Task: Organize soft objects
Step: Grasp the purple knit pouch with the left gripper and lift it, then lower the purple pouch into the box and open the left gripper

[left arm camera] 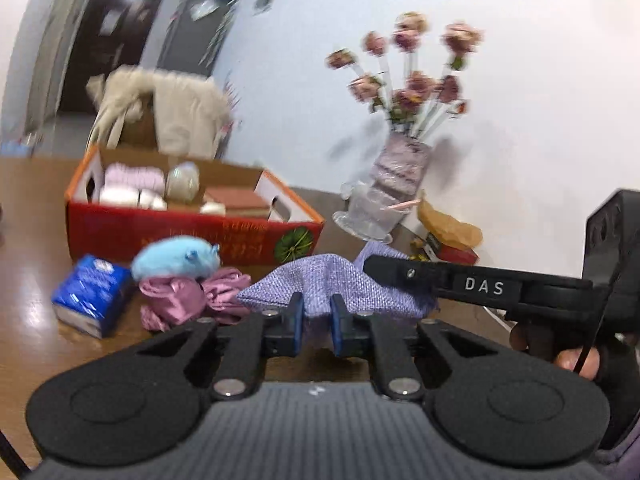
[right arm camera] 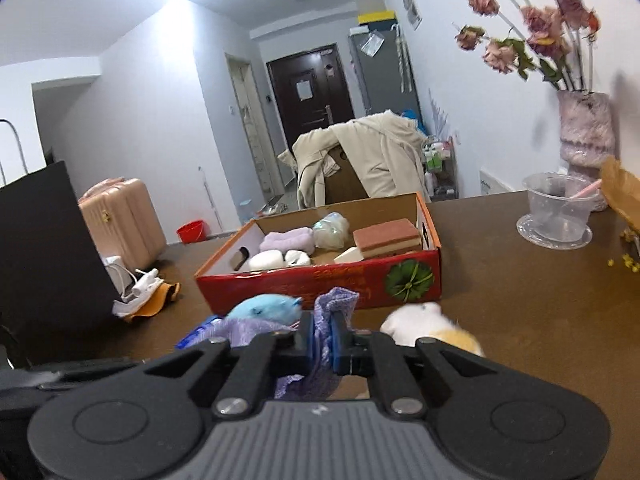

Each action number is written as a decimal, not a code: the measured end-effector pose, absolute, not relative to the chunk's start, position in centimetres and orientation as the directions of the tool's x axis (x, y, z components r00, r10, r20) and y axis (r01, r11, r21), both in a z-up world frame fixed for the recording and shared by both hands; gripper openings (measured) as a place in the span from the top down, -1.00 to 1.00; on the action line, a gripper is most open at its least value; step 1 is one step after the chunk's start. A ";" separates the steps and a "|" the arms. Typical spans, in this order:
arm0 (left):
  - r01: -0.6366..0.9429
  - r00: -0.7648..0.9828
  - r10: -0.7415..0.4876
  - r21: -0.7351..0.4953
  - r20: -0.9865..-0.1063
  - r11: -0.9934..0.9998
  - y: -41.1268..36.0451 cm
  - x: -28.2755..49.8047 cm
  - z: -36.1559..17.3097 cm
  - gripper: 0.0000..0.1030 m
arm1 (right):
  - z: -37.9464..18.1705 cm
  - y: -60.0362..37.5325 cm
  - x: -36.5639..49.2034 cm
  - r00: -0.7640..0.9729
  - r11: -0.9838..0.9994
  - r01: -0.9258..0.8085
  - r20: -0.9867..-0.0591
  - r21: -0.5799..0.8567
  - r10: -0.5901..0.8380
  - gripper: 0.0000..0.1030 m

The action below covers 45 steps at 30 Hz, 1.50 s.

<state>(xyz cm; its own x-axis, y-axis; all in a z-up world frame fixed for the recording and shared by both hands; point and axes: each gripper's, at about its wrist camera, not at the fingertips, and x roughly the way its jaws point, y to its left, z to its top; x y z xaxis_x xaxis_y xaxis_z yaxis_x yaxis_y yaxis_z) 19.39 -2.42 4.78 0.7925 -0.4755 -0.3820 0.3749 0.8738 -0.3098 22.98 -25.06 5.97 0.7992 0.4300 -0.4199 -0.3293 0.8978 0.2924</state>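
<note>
The lavender woven cloth pouch (left arm camera: 320,284) hangs stretched between the two tools, lifted just off the brown wooden surface (left arm camera: 32,216), its long axis running side to side from one tool to the other. The left tool (left arm camera: 316,330) is clenched on the pouch's near edge, the fabric bunched between its blue pads, and the right tool (right arm camera: 322,344) is likewise clamped on a fold of the same cloth, which drapes down below its jaws. Both hands are therefore equally at the pouch, one at each end. The red cardboard box (right arm camera: 320,284) with its flaps open lies straight ahead of both tools, beyond the pouch, already holding sponges and rolled cloths (there looks to be free floor near its front wall, though the left view is blurred). So the carry should be forward and up over the front wall. Just in front sit a light blue plush toy (left arm camera: 176,258) on a crumpled pink satin cloth (left arm camera: 180,300), with a blue tissue pack (left arm camera: 92,294) beside them and a white-and-orange plush toy (right arm camera: 428,322) to the right.
</note>
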 end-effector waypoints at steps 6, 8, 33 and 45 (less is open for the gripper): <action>0.427 0.792 -0.496 -0.256 -0.356 0.867 -1.4 16.4 5.7 0.74 | 6.1 -24.6 19.8 0.798 0.890 -0.323 -0.413 0.323 0.439 0.85; 0.427 0.799 -0.492 -0.250 -0.345 0.869 -1.1 16.5 6.1 0.75 | 6.4 -24.5 19.9 0.798 0.889 -0.320 -0.412 0.328 0.440 0.85; 0.096 0.830 -0.194 -0.208 -0.523 0.973 8.1 40.7 4.6 0.09 | 2.1 -10.7 48.0 0.657 0.873 -0.405 -0.577 0.273 0.485 0.82; 0.062 0.845 -0.193 -0.267 -0.499 0.962 9.0 37.2 7.9 -0.39 | 5.0 -12.6 45.9 0.593 0.860 -0.422 -0.631 0.285 0.500 -0.10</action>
<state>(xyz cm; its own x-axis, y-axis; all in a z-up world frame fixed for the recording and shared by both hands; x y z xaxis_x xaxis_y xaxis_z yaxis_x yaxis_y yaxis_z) 37.22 8.97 7.91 0.8448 -0.1931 -0.4991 0.0623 0.9618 -0.2666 45.90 -12.62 5.01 0.5929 0.5003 -0.6311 -0.4225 0.8604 0.2851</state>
